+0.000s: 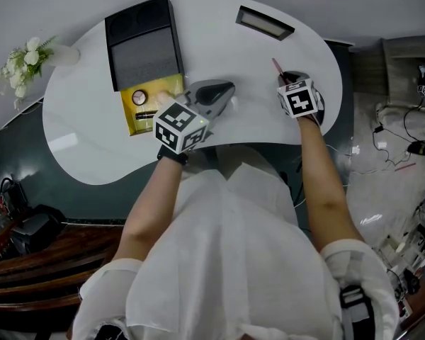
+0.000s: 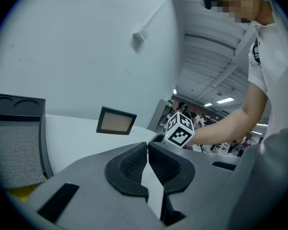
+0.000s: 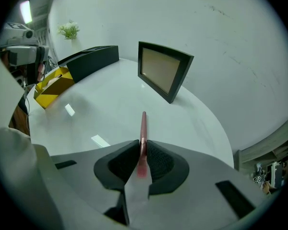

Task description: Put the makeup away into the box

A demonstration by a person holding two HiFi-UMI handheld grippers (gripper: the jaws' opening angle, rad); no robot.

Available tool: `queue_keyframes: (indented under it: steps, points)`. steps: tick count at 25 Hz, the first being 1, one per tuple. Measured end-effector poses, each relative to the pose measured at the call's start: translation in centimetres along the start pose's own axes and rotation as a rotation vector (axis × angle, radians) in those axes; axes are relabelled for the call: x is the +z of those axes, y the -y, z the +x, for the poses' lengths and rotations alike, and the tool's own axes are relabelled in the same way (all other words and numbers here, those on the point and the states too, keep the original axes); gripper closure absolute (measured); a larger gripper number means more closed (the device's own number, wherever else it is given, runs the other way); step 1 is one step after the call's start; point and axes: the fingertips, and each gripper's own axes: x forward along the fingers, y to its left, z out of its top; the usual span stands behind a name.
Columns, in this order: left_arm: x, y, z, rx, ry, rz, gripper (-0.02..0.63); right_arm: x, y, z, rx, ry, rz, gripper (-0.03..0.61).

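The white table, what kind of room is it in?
Probably a big workroom or lab, not a home: tangled cables lie on the floor beside the table, and strip lights hang over people far behind.

Glossy wht table (image 1: 219, 48), matt blk box (image 1: 143, 44).

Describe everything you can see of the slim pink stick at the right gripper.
The pink stick is a thin, straight rod, reddish pink and smooth, probably a makeup pencil, though its exact kind cannot be told. The right gripper is shut on its near part, with the dark ribbed pads pressing on both sides. Its far end juts forward past the jaws over the white table, pointing roughly toward the dark-framed panel. Whether its tip touches the table is unclear.
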Motion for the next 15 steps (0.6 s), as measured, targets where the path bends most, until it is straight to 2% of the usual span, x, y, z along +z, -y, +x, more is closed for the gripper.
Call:
queue_keyframes:
  steps: [9,15]
  points:
    - [0.0,0.1,-2.5,0.035,0.033,0.004,0.589,1.6,-0.5,-1.0,-0.016,0.025,-0.04,0.528]
    - [-0.4,-0.6,-5.8,0.087,0.062,0.0,0.589,4.9,-4.0,-3.0,0.023,0.096,-0.077,0.528]
